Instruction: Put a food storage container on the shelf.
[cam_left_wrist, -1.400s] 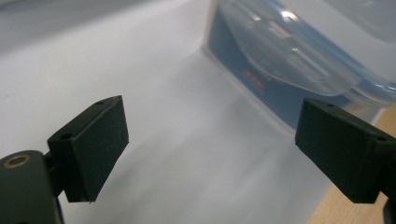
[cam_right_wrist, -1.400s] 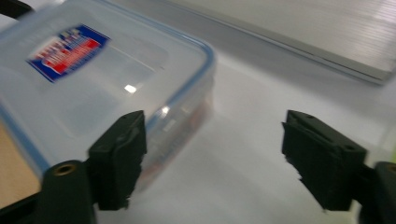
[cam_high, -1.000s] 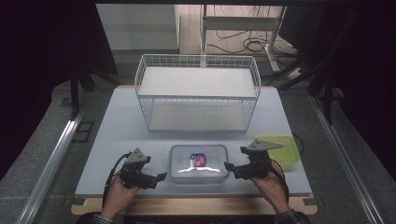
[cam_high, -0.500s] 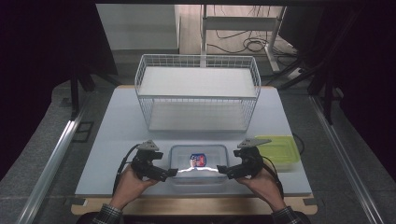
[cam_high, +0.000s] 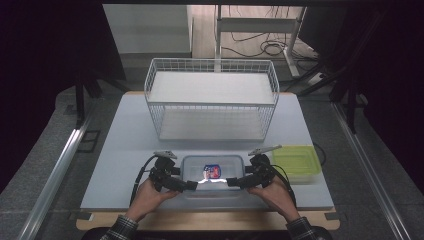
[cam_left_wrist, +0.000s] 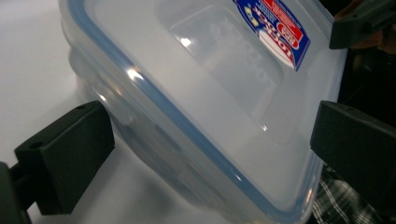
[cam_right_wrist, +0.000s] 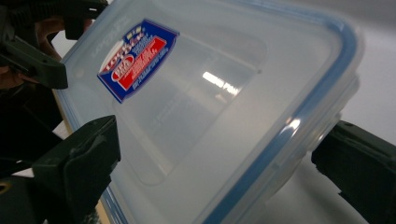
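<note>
A clear plastic container (cam_high: 212, 172) with a blue-sealed lid and a red and blue sticker lies near the table's front edge. My left gripper (cam_high: 187, 184) is at its left front corner and my right gripper (cam_high: 232, 182) at its right front corner. In the left gripper view the container (cam_left_wrist: 201, 93) sits between the two wide-apart jaws of the left gripper (cam_left_wrist: 210, 149), which is open. In the right gripper view the container (cam_right_wrist: 210, 107) likewise sits between the spread jaws of the right gripper (cam_right_wrist: 215, 172). I cannot tell whether any jaw presses the box.
A white wire basket (cam_high: 210, 62) stands at the back middle of the grey table (cam_high: 125, 150). A shallow container with a yellow-green lid (cam_high: 295, 162) lies just right of my right gripper. The table's front edge is close behind the hands.
Both grippers have moved inward from beside the clear container until their open jaws straddle its front corners. The container has stayed in place.
</note>
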